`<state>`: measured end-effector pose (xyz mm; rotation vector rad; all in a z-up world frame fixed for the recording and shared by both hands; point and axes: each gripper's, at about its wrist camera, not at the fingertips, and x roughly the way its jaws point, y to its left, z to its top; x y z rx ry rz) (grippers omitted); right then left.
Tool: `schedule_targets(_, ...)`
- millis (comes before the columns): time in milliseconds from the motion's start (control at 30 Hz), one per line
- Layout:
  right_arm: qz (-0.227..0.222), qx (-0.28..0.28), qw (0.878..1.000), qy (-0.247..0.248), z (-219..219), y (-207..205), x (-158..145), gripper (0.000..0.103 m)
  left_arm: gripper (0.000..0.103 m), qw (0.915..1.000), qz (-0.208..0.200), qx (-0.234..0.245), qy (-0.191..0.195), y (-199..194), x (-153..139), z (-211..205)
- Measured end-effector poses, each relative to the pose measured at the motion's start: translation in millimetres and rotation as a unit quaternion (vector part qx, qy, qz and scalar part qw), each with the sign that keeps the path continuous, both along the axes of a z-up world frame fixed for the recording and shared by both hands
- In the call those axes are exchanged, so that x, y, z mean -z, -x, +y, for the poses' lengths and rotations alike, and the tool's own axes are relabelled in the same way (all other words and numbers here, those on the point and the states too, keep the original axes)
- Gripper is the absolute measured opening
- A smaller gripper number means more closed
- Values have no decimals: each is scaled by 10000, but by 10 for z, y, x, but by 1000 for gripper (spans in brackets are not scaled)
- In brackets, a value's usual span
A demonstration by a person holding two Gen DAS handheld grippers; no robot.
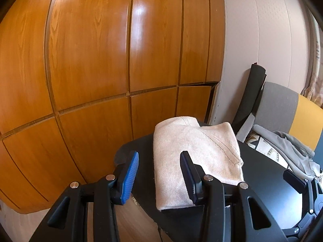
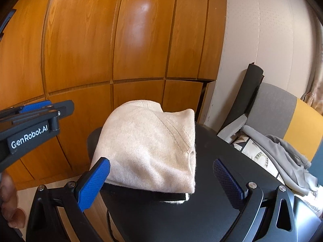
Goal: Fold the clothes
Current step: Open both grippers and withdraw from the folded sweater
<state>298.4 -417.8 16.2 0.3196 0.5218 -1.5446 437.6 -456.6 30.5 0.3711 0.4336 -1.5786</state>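
Your folded sweater lies on the black table, ahead of both tongs. Your left gripper stands wide, its right finger over the sweater's near edge; your right gripper is wide too, empty, straddling the near fold. The left tool's side reads "GenRobot.AI". Behind stand wooden cupboards; a grey garment lies to the right.

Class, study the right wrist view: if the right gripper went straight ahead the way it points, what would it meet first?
Probably the folded beige sweater on the black table; the open right gripper points at its near edge, though depth is unclear.
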Motion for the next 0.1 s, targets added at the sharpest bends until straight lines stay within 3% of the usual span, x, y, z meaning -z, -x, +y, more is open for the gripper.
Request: schedule_targets(100, 24, 4, 10000, 12, 11, -7, 10, 103, 43, 10000, -23, -33, 42, 2, -5, 9)
